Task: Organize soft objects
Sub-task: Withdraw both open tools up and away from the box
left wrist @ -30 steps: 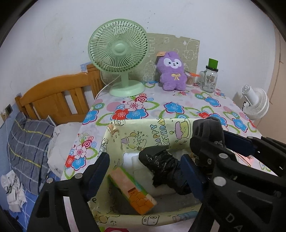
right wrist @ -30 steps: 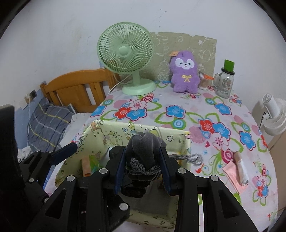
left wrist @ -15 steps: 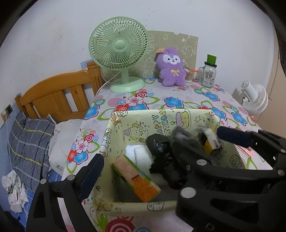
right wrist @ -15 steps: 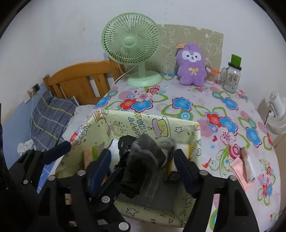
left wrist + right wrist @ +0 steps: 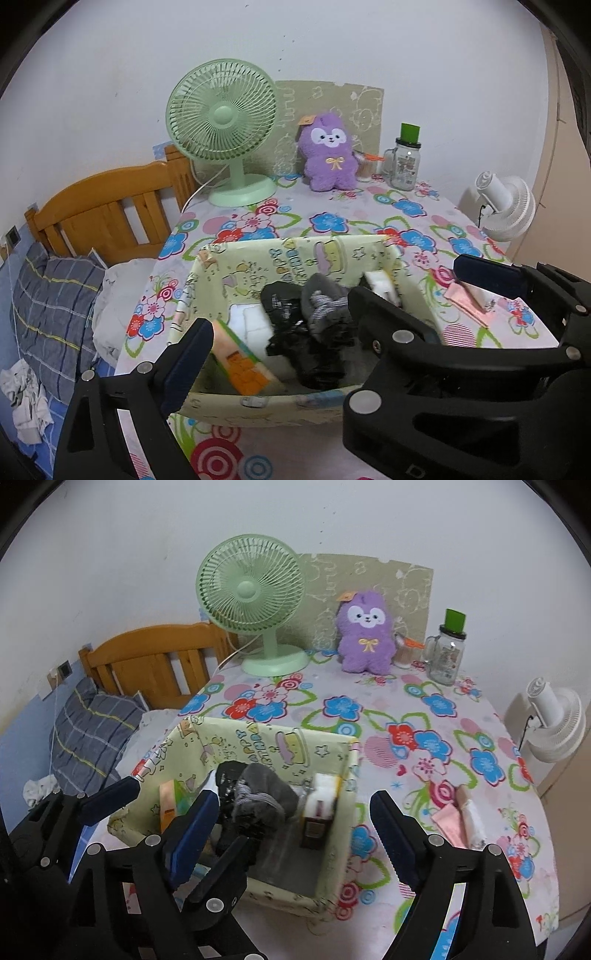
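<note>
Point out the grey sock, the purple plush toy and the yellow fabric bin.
grey sock [image 5: 264, 788], right wrist view, on its rolled grey body.
purple plush toy [image 5: 365, 638], right wrist view, on its chest bow.
yellow fabric bin [image 5: 258, 266], left wrist view, on its inner back wall.

The table [image 5: 436, 760] wears a white cloth printed with bright flowers. Toward six o'clock stands a pale yellow fabric bin [image 5: 258, 746]. At twelve o'clock stands a green desk fan [image 5: 255, 602], with a purple plush toy [image 5: 365, 638] at one o'clock and a glass jar [image 5: 445, 657] with a green lid beyond it. At four o'clock lies a small pink packet [image 5: 448, 821].
</note>
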`<state>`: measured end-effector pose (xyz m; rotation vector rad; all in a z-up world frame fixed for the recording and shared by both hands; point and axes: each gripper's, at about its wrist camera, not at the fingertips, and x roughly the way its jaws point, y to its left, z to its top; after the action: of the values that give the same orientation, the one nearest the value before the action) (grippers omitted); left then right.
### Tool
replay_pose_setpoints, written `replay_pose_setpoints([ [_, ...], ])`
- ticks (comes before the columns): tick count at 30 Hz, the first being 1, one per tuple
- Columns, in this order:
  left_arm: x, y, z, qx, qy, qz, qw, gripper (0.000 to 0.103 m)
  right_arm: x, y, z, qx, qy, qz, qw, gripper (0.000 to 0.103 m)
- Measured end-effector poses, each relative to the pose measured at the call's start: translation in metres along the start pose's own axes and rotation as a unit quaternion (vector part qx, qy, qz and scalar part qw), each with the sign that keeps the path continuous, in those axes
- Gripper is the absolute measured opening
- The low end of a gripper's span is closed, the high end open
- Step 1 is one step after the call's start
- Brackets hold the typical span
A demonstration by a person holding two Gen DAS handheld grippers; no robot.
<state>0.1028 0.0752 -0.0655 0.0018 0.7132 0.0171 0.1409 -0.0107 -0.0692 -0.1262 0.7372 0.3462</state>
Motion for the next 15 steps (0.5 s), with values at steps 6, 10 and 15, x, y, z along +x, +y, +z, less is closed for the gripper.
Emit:
replay_pose_setpoints([
  [6, -0.009, -0.016, 0.002, 0.003, 0.002, -0.012, 0.9999, 0.096, -0.018, -0.013, -0.003, -0.003, -0.008, -0.013, 1.0, 0.087],
  [10, -0.017, -0.028, 0.004, 0.009, -0.007, -0.014, 0.9998, 0.096, -0.031, -0.021, -0.004, -0.002, -0.02, -0.023, 1.0, 0.087],
  [15, -0.027, -0.043, 0.006, 0.019, -0.018, -0.013, 0.9996, 0.096, -0.047, -0.032, -0.005, 0.0, -0.032, -0.038, 0.999, 0.087],
])
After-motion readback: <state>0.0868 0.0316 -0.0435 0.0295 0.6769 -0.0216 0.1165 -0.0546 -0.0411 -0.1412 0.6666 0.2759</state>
